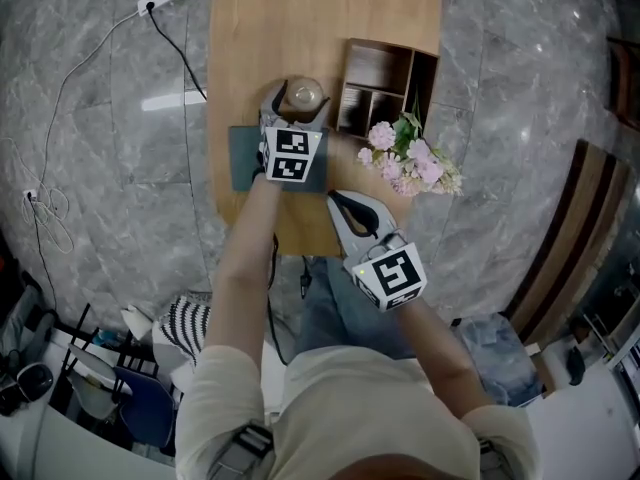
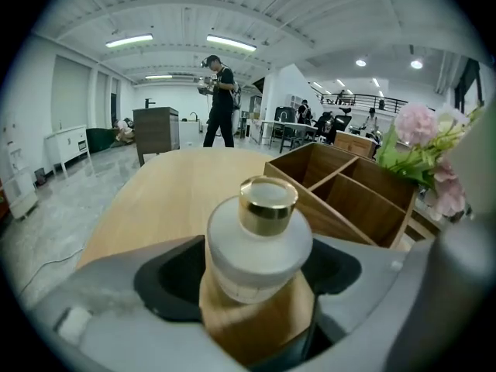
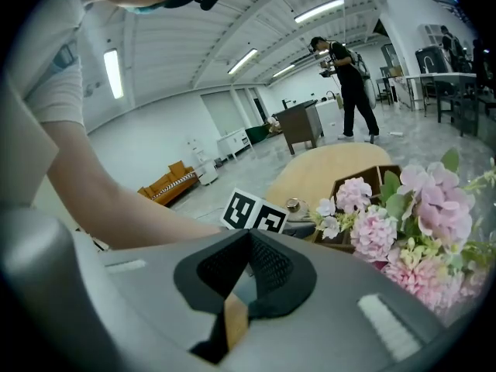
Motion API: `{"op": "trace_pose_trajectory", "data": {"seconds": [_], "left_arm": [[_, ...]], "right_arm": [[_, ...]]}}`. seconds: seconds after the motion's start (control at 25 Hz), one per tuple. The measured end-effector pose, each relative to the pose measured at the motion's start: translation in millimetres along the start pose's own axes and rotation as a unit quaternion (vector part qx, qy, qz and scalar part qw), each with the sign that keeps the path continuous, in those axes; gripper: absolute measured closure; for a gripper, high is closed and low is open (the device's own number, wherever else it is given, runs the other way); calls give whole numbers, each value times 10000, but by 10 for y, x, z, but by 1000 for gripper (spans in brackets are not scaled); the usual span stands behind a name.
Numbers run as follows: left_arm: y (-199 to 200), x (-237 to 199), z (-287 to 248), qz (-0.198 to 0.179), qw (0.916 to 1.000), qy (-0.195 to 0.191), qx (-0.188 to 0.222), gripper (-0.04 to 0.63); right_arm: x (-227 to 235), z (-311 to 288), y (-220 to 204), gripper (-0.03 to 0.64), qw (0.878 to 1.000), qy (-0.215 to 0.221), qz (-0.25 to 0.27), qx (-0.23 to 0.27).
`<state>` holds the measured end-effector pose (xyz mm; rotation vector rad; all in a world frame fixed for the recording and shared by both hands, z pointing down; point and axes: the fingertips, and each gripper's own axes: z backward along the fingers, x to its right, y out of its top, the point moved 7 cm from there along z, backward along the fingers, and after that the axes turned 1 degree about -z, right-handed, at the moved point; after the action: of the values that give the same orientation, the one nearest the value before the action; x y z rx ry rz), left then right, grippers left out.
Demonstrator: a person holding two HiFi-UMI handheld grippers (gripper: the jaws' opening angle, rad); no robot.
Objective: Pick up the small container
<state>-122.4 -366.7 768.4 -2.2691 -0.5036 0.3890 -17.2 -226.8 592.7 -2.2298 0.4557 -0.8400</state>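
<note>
The left gripper (image 1: 300,108) and the right gripper (image 1: 340,206) have pale grey, rounded shells, with black pads (image 3: 260,273) inside. A white cube (image 1: 290,155) with black square markers shows at the upper centre of the head view, and a second cube (image 1: 392,276) right of centre. The person wears a cream short-sleeved shirt (image 1: 330,408) and blue jeans (image 1: 335,313).

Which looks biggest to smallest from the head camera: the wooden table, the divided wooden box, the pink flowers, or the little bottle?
1. wooden table
2. divided wooden box and pink flowers: they look about alike, so I won't rank them
3. little bottle
</note>
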Motion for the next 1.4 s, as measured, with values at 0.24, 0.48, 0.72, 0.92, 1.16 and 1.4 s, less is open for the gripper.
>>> {"op": "trace_pose_trajectory", "data": {"seconds": [0.24, 0.48, 0.72, 0.92, 1.16, 1.4], "left_arm": [[24, 10, -160, -367, 9990, -1, -247, 222], [-22, 17, -200, -606, 9974, 116, -364, 255], [-50, 59, -97, -662, 9963, -101, -544, 255], [-62, 127, 217, -617, 9968, -130, -488, 255], [-61, 320, 757, -213, 9994, -102, -251, 255], [30, 527, 1409, -107, 9999, 6, 63, 255]], "right_arm": [[3, 13, -66, 615, 9999, 34, -118, -42], [39, 43, -79, 615, 9998, -93, -159, 6], [34, 112, -46, 615, 9997, -204, -117, 109], [-111, 209, -5, 615, 9996, -227, 3, 194], [-369, 455, 0, 615, 9987, -238, 183, 416], [-685, 753, -55, 615, 9970, -250, 447, 580]]}}
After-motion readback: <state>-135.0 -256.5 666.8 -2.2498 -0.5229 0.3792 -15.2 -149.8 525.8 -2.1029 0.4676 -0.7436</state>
